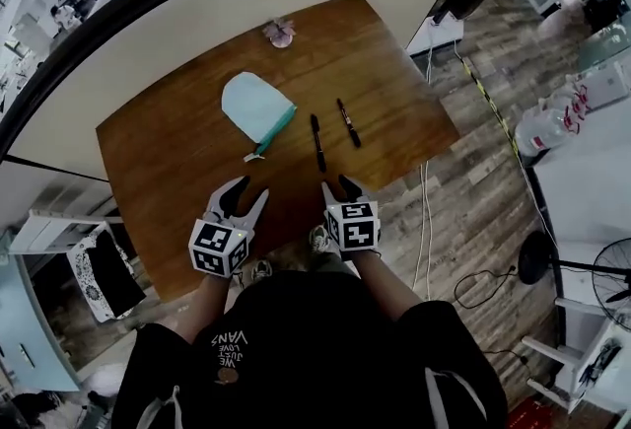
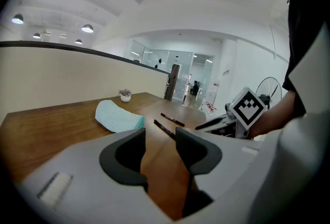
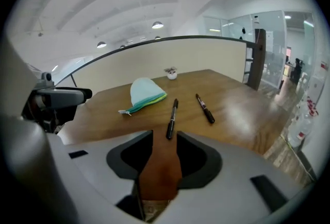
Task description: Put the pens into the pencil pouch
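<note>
Tabletop layout, viewed from above: one wooden table [image 1: 158,161] backed by a curved partition [image 1: 197,33]. One pale blue pencil pouch [image 1: 254,107] lies flat near the middle, its teal zip edge on the right; whether the zip is open cannot be told. First pen [image 1: 317,142] lies just right of the pouch, second pen [image 1: 348,122] beside it further right: two black pens, touching neither each other nor the pouch. One small potted plant [image 1: 280,33] stands at the far edge, well apart. Two grippers hover over the near edge, left gripper [image 1: 248,192] in line with the pouch, right gripper [image 1: 337,186] in line with the first pen. Both have their jaws apart and hold nothing, with only bare wood showing between them. Cables [image 1: 426,220] and one fan [image 1: 603,271] occupy the floor to the right
</note>
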Tool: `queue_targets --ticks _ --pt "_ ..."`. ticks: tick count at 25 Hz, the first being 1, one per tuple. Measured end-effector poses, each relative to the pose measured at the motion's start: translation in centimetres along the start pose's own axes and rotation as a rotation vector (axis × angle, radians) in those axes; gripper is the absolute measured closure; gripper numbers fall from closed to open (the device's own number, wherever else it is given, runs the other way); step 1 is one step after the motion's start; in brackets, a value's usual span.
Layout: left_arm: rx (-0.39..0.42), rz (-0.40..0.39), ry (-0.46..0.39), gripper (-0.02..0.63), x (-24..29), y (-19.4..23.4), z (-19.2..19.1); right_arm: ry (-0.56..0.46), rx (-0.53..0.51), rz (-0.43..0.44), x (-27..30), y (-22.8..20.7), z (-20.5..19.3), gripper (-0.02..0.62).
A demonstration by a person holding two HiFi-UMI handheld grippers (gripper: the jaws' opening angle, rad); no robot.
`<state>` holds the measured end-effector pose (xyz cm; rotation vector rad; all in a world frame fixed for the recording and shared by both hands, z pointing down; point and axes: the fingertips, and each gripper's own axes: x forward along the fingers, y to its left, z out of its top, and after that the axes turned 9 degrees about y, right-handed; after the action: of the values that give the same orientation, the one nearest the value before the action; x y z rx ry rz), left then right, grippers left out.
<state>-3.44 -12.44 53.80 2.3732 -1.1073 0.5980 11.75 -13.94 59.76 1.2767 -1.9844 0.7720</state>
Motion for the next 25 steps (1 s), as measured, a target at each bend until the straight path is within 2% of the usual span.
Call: queue_targets --ticks 9,14,21,22,23,25 --pt "-0.046 0.144 0.012 0.439 1.2 1.5 0.7 0.081 -0.173 0.080 5.1 -0.1 2.0 0.451" --pt "-0.016 0.217 0.053 0.439 2.2 2.5 0.7 0.141 -0.279 0.086 7.3 -0.2 1.9 0.451" --pt "0.049 0.211 0.094 0.439 4.9 4.6 1.4 0.177 -0.300 0.060 8.2 -0.7 1.6 0.455" --pt "0.068 0.212 0.105 0.439 5.4 5.1 1.6 0.174 -0.288 0.052 8.2 -0.7 1.5 0.464" --pt "0.093 0.213 0.121 0.439 6.0 5.6 1.5 0.171 -0.270 0.045 8.2 -0.8 1.5 0.515" --pt "0.138 0.202 0.164 0.439 7.4 6.6 1.1 0.169 -0.234 0.033 8.3 -0.9 1.6 0.525"
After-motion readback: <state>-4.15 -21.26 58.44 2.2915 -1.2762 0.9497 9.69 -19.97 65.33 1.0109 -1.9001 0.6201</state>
